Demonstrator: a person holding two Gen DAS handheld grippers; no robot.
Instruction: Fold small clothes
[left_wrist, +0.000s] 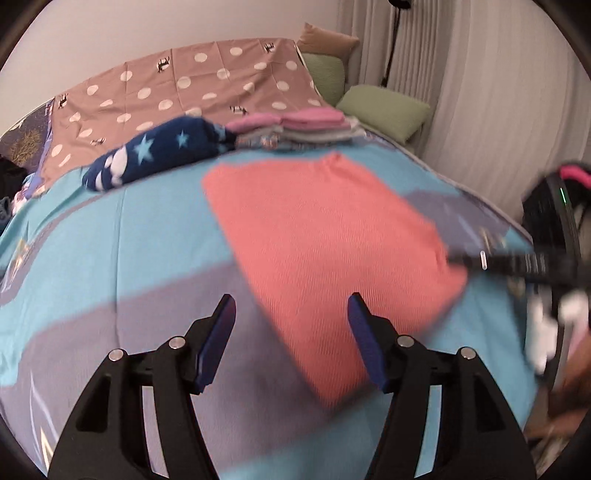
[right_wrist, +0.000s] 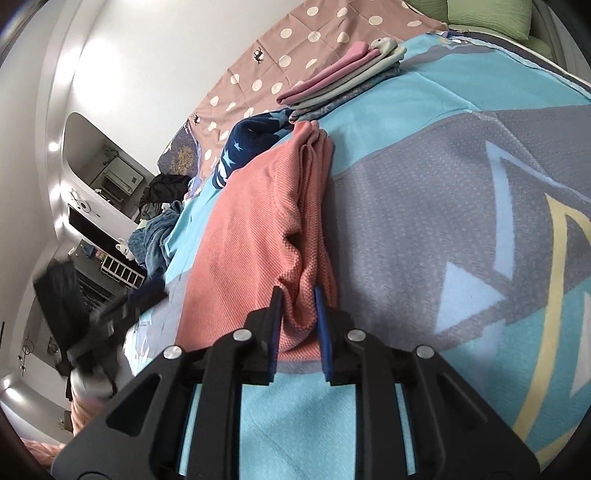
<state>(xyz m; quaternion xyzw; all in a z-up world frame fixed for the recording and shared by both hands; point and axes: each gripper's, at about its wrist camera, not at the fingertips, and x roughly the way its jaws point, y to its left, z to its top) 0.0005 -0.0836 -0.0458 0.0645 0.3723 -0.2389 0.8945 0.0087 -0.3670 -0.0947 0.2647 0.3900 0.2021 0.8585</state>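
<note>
Garment: your coral knit garment (left_wrist: 325, 236) lies flat on the bed's blue-and-grey blanket (left_wrist: 110, 236), already doubled over at least once, with layered edges showing along its right side in the right wrist view.
Long axis: it runs from the corner nearest you away toward the folded stack (left_wrist: 306, 129); the far end stops just short of that stack.
Right tool: your right tool (right_wrist: 298, 295) is pinched narrow on the garment's near right corner, with a bunched ridge of knit between its blue pads (right_wrist: 320, 317).
Left tool: your left tool (left_wrist: 291, 306) stands wide and holds nothing, hovering over the garment's near left edge; whether it touches the cloth cannot be told, and the view is motion-blurred.
Nearer hand: the right one, as it already has the cloth; the left sits beside the opposite near edge.
What the next move turns on: judged from the layout, a lengthwise fold would carry the near end away from you, toward the stack, so your left tool needs the matching near corner first.
Neighbours: a navy star-print piece (left_wrist: 155, 155) lies left of the stack, touching or nearly touching it, clear of the garment in the left wrist view.
Risk: one-handed lifting would likely skew the layers.
</note>
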